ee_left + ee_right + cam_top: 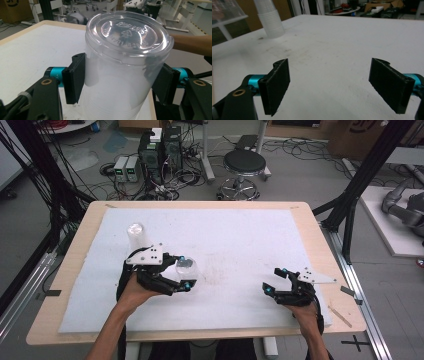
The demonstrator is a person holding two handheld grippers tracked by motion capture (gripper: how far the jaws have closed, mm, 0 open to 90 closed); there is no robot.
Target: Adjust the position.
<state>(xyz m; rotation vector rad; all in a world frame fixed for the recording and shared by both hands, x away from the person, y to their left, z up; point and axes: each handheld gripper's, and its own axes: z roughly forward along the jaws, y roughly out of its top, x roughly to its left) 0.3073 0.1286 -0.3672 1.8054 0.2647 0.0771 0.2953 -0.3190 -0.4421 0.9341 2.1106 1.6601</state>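
A clear plastic cup, turned upside down with its embossed base on top, stands between the jaws of my left gripper. Both black pads press on its wall. From above, the cup and left gripper are at the left middle of the white mat. Whether the cup's rim rests on the mat is hidden. A tall stack of clear cups stands behind the left hand and appears again as the stack at far left. My right gripper rests open near the front right, its jaws wide apart over bare mat.
The mat covers most of a wooden table. A thin stick lies at the table's front right corner. Beyond the far edge are a black stool, computer cases and cables on the floor. Black frame posts stand at the right.
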